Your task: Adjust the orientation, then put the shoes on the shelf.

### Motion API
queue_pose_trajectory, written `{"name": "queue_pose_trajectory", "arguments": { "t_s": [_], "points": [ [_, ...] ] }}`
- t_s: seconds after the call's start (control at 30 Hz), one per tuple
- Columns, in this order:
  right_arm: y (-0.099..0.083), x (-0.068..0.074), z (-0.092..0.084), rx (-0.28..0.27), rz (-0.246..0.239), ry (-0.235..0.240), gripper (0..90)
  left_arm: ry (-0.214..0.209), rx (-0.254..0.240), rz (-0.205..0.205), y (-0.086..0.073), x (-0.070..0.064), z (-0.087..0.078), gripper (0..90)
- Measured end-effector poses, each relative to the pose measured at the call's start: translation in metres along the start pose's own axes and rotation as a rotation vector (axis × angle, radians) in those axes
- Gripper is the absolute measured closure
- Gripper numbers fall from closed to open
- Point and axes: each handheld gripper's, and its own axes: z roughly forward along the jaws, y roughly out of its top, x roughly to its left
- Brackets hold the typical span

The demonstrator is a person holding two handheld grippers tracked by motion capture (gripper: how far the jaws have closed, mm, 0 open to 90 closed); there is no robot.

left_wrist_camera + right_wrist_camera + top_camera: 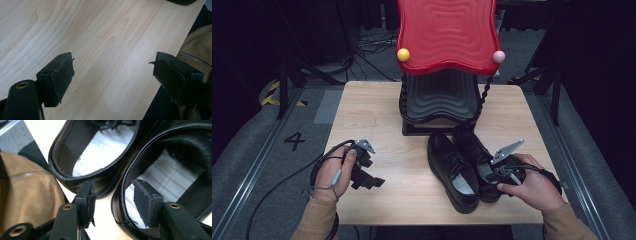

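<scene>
Two black leather lace-up shoes stand side by side on the wooden table (pixel 377 115), toes toward the rack. My right gripper (pixel 492 172) is at the heel of the right-hand shoe (pixel 472 147). In the right gripper view its jaws (pixel 114 187) straddle that shoe's heel rim (pixel 125 180), one pad outside it and one inside over the striped insole, and neither pad presses on it. The other shoe (pixel 105 147) lies just beyond. My left gripper (pixel 372 182) hovers over bare wood at the left, its jaws (pixel 112 72) wide open with nothing between them.
A shoe rack with a wavy red top shelf (pixel 447 30) and a black lower shelf (pixel 439 95) stands at the table's back middle, right behind the shoes. A tan sleeve (pixel 197 47) hangs by the table's front edge. Dark floor and cables surround the table.
</scene>
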Motion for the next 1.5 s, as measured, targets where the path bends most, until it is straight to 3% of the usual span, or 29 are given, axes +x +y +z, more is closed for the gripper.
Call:
{"name": "queue_pose_trajectory", "arguments": {
  "t_s": [0.13,0.33,0.53,0.83,1.03,1.17,1.5],
  "points": [
    [0.0,0.0,-0.005,-0.023,0.037,-0.011,49.5,-0.004,0.002,0.0,0.0,0.0,0.001,17.5],
    [-0.001,-0.002,-0.018,-0.101,0.15,-0.034,46.9,-0.006,0.003,0.002,-0.001,0.0,0.001,17.5],
    [0.005,-0.001,-0.022,-0.152,0.228,-0.018,46.2,-0.001,0.003,-0.003,-0.002,-0.001,0.0,17.5],
    [0.018,-0.001,-0.008,-0.15,0.316,-0.016,44.0,0.005,0.001,-0.001,-0.003,-0.001,-0.001,17.5],
    [0.024,0.0,0.008,-0.104,0.329,0.002,42.3,0.004,0.003,-0.006,-0.004,-0.001,-0.001,17.5],
    [0.027,0.0,0.017,-0.086,0.34,-0.025,41.0,0.004,0.001,-0.007,-0.004,-0.001,-0.002,17.5],
    [0.033,-0.006,0.044,-0.025,0.345,-0.124,51.2,0.004,0.003,-0.008,-0.005,-0.001,-0.001,17.5]
  ]
}}
